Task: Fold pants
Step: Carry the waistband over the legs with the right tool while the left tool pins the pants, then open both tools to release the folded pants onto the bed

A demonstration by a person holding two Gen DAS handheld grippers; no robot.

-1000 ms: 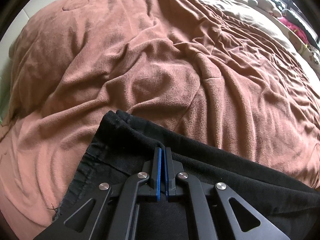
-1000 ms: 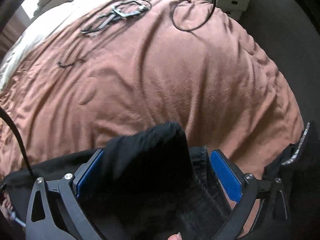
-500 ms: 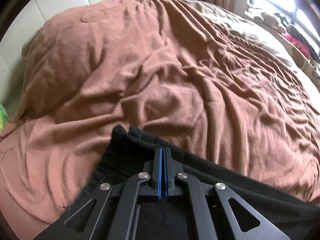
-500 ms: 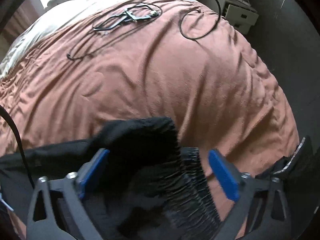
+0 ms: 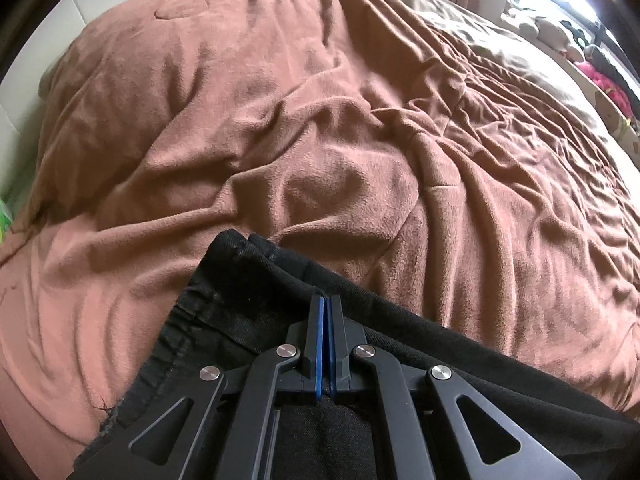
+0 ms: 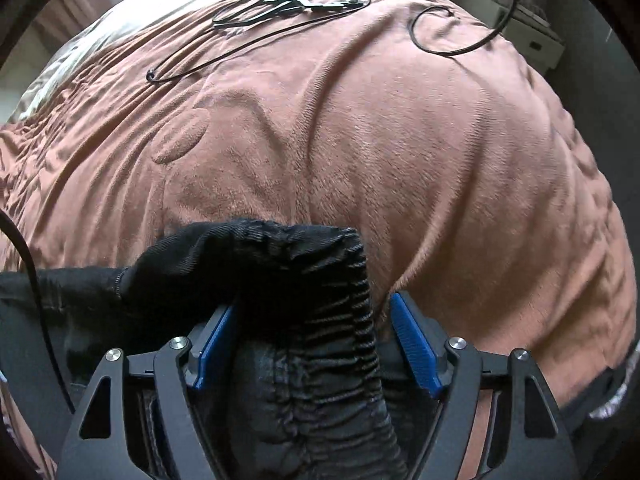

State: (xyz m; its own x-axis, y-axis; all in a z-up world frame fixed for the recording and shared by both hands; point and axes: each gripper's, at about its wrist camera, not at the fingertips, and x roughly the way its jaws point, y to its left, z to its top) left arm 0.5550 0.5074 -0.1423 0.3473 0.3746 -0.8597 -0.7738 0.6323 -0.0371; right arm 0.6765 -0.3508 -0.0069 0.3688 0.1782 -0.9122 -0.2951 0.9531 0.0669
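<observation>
Right wrist view first: my right gripper (image 6: 316,344) has come down over the bunched waistband (image 6: 344,320) of the black pants (image 6: 224,264), and its jaws are closing from wide, with the gathered elastic between the blue pads (image 6: 414,346) but a gap on the right side, so no firm pinch yet. A second ago that fabric sat looser and higher in front of the pads. In the left wrist view my left gripper (image 5: 325,320) stays clamped thin on the pants' edge (image 5: 256,280), barely shifted. The pants lie right under both tools on the brown blanket (image 5: 320,120). With the second hold nearly made, I judge I can soon lift and lay the fold.
</observation>
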